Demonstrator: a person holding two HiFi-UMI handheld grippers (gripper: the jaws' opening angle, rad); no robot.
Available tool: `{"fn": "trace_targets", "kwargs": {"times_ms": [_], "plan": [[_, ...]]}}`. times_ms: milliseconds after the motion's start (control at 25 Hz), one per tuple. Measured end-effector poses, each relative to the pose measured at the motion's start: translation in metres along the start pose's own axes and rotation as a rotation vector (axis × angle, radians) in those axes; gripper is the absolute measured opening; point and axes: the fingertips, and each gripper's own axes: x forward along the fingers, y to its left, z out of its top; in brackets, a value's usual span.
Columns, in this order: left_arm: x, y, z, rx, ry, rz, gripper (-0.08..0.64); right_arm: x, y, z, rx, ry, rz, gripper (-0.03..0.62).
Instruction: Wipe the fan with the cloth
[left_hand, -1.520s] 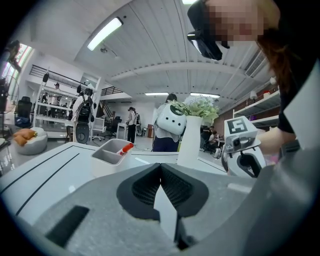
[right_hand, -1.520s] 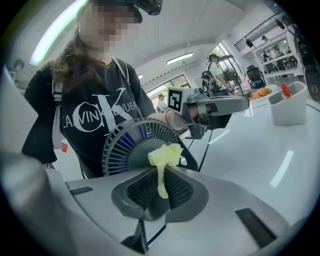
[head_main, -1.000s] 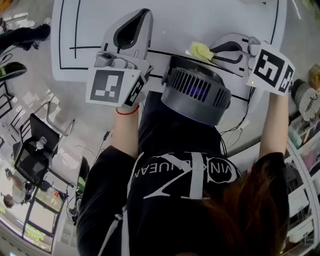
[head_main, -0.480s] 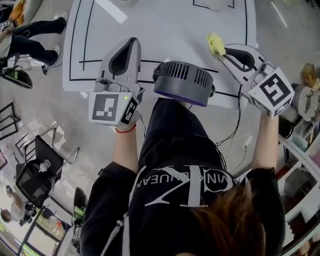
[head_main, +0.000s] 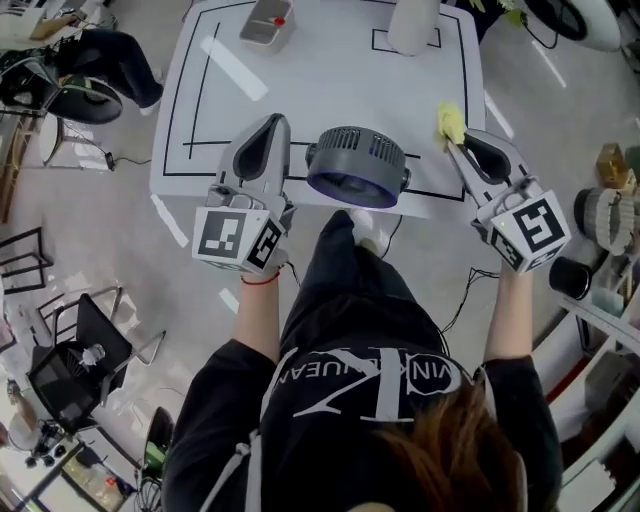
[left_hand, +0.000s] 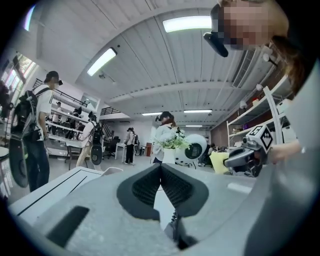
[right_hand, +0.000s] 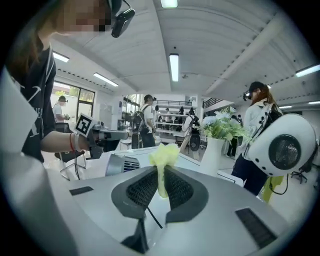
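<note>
Seen from the head view, the fan (head_main: 357, 167) stands at the near edge of the white table (head_main: 330, 80), between the two grippers. The left gripper (head_main: 273, 122) lies just beside the fan's left side. The right gripper (head_main: 455, 142) is off to the fan's right, with the yellow cloth (head_main: 449, 122) at its tip.

Left gripper view: fingers pressed together, nothing between them.

Right gripper view: fingers clamped on the cloth, which sticks up above them. The fan sits beyond, to the left.
</note>
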Motion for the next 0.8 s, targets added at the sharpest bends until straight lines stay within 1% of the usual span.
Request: {"fn": "trace_targets", "kwargs": {"times_ms": [120, 280, 400, 560, 640, 800], "plan": [[-0.007, -0.007, 0.006, 0.012, -0.008, 0.01, 0.009, -0.016, 0.006, 0.004, 0.025, -0.049, -0.028, 0.037], [-0.018, -0.022, 0.016, 0.039, -0.01, -0.002, 0.009, -0.032, 0.024, 0.004, 0.043, -0.086, -0.036, 0.037], [-0.023, -0.031, 0.028, 0.056, -0.027, -0.006, 0.009, -0.04, 0.031, 0.007, 0.044, -0.105, -0.048, 0.037], [-0.03, -0.038, 0.039, 0.089, -0.045, -0.012, 0.009, -0.05, 0.033, 0.016, 0.046, -0.146, -0.091, 0.037], [-0.037, -0.042, 0.04, 0.104, -0.046, -0.011, 0.009, -0.055, 0.038, 0.015, 0.054, -0.153, -0.106, 0.037], [-0.049, -0.05, 0.041, 0.122, -0.044, -0.016, 0.009, -0.062, 0.052, 0.009, 0.074, -0.149, -0.108, 0.037]]}}
